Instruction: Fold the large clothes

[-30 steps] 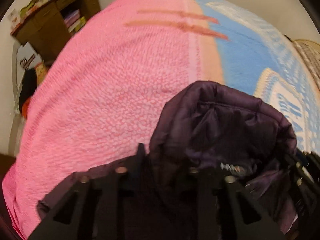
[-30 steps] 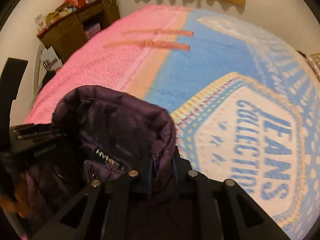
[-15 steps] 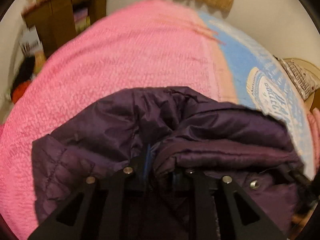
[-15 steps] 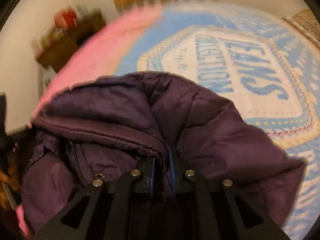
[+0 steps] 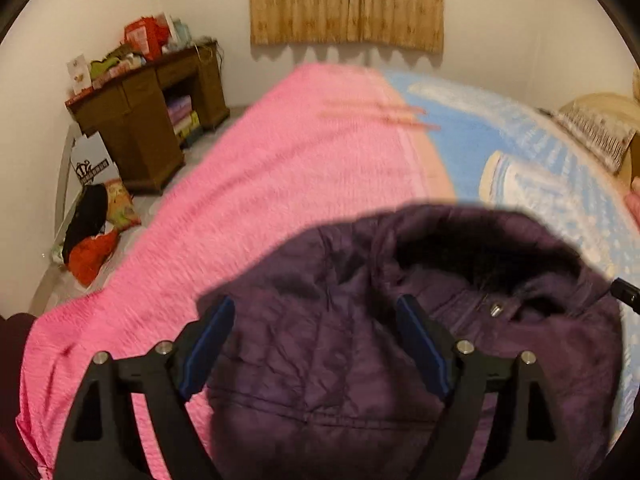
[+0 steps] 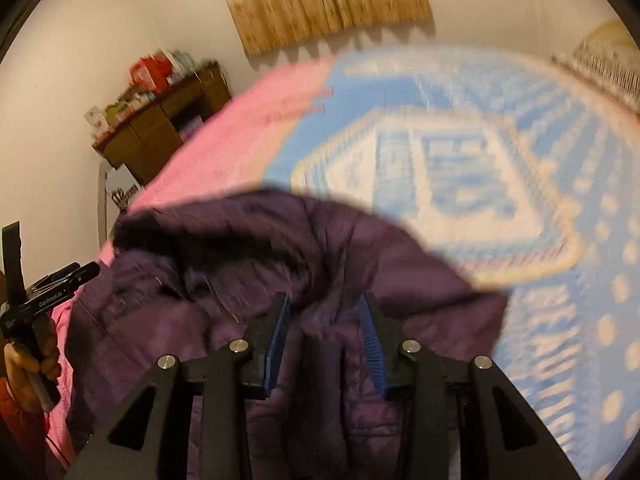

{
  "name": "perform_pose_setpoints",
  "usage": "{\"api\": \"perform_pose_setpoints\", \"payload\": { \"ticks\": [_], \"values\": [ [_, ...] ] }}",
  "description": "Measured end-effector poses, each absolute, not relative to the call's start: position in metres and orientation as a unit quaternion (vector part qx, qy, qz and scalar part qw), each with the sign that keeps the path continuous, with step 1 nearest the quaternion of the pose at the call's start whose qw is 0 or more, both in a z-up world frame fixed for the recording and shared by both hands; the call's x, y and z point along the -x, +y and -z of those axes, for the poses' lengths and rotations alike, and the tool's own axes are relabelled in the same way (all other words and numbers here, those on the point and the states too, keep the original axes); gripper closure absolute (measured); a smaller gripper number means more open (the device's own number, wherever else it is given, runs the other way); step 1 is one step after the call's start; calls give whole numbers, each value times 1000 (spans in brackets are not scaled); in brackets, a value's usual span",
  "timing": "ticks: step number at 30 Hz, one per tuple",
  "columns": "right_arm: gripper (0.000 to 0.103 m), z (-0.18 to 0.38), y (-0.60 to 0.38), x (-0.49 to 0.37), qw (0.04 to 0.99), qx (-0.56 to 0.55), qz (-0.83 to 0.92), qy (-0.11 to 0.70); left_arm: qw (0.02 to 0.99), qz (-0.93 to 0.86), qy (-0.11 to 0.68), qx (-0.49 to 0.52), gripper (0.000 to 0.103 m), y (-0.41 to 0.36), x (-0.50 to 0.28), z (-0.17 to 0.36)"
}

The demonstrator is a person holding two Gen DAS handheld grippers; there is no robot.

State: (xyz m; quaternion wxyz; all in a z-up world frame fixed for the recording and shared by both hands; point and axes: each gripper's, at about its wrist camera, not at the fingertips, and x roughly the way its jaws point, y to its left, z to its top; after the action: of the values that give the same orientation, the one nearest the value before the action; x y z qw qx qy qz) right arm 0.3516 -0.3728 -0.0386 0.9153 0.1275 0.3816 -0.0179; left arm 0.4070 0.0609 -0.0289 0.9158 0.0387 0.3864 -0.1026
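A dark purple quilted jacket (image 5: 360,360) lies on the bed, collar and snap button toward the blue side. My left gripper (image 5: 315,304) hangs just over its left part. Its jaws are opening and stand wide, the blue pads (image 5: 208,344) clear of the cloth. In the right wrist view the same jacket (image 6: 224,320) fills the lower left. My right gripper (image 6: 324,299) is over it, jaws opening and partly apart. A ridge of fabric runs between them without being pinched. The left gripper (image 6: 60,280) shows at that view's left edge, held by a hand (image 6: 24,364).
The bed carries a pink blanket (image 5: 260,184) on the left and a blue printed blanket (image 6: 460,168) on the right. A wooden desk (image 5: 148,120) with clutter stands by the far wall. Bags and clothes (image 5: 96,236) lie on the floor. A curtain (image 5: 348,0) hangs behind.
Both grippers were shut on the jacket's collar area and have let go, their jaws spreading. The jacket has dropped flatter onto the bed, and both views have tilted up toward the far wall.
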Motion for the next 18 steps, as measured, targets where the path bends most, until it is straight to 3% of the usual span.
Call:
{"api": "perform_pose_setpoints", "payload": {
  "ticks": [4, 8, 10, 13, 15, 18],
  "values": [
    [66, -8, -350, -373, 944, -69, 22, 323, 929, 102, 357, -1, 17, 40, -431, -7],
    [66, -9, -323, -424, 939, -49, 5, 341, 935, 93, 341, -20, 17, -2, -458, -14],
    [66, 8, -318, -444, 932, -56, 3, 358, 934, 59, 351, -37, 18, -16, -470, 4],
    [66, 59, -321, -463, 908, -82, -22, 410, 911, 43, 408, -36, 25, -12, -474, 50],
    [66, 91, -317, -463, 891, -76, -32, 447, 901, 42, 429, -57, 21, -5, -468, 87],
    [66, 101, -328, -457, 894, -111, -54, 430, 898, 49, 437, -17, 15, 11, -464, 113]
  ]
}}
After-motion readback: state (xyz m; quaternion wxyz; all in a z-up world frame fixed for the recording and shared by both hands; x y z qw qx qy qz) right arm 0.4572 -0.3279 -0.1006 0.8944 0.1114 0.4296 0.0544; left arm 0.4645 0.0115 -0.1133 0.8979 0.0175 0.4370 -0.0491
